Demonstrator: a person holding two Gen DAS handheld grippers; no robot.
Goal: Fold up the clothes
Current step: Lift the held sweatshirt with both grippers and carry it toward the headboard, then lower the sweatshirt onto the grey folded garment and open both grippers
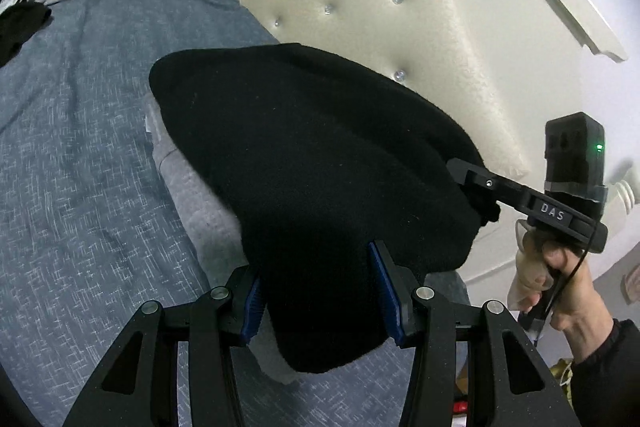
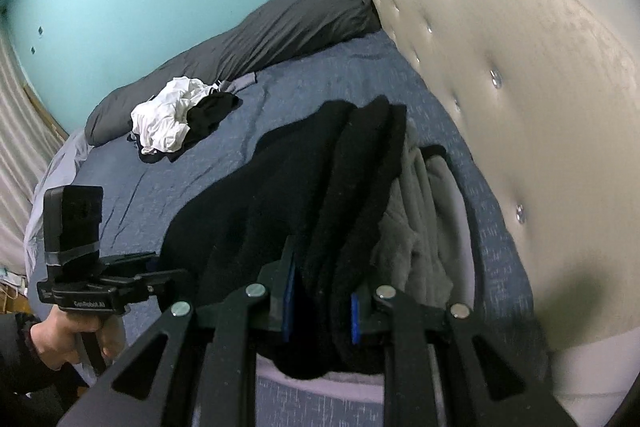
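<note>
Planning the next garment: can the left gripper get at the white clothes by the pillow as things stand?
Probably not: the left gripper is shut on the black garment, and the white clothes lie well across the bed.

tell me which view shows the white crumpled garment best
The right wrist view: the white crumpled garment lies in full sight on the blue bedspread beside the dark pillow. The left wrist view shows none of it.
</note>
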